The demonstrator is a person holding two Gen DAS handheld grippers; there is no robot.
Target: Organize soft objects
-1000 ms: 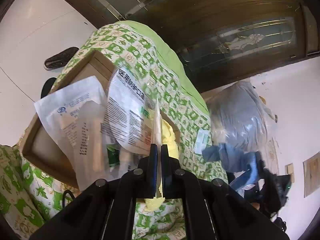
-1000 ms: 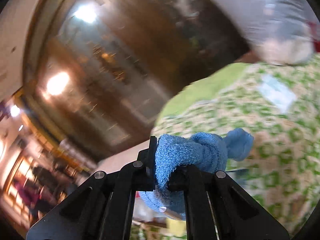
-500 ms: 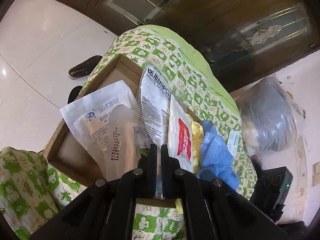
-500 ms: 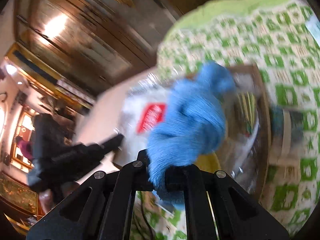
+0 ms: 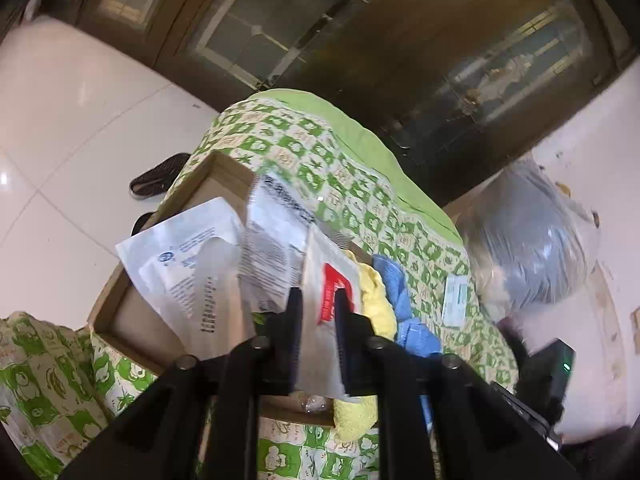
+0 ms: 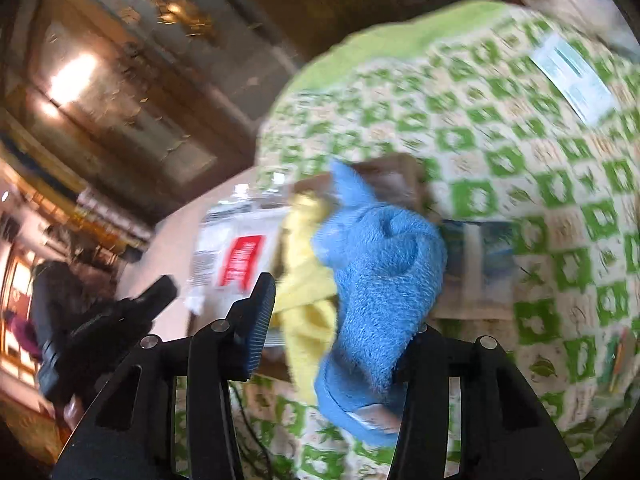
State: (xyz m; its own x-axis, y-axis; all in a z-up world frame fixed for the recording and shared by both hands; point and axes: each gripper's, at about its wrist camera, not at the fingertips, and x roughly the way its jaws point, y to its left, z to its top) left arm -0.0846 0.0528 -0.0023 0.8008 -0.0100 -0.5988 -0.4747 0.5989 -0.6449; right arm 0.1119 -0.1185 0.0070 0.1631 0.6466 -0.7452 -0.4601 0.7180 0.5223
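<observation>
A lived-in room of a home.

A green-and-white patterned quilt (image 5: 344,184) covers the furniture, with a cardboard box (image 5: 132,312) of packets and towels resting on it. Glossy white floor tiles (image 5: 60,128) run beside it, where a dark slipper (image 5: 160,176) lies. Behind stands a dark wooden door with decorative glass panels (image 5: 500,76). A bulky bundle wrapped in clear plastic (image 5: 532,256) sits by a scuffed white wall (image 5: 612,184). Warm ceiling lights (image 6: 72,76) glow in the right wrist view.

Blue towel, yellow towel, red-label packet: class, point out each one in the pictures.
Blue towel (image 6: 384,264): right wrist view, its bunched middle.
Yellow towel (image 6: 308,276): right wrist view, the fold beside the blue one.
Red-label packet (image 5: 334,292): left wrist view, its red label.
</observation>
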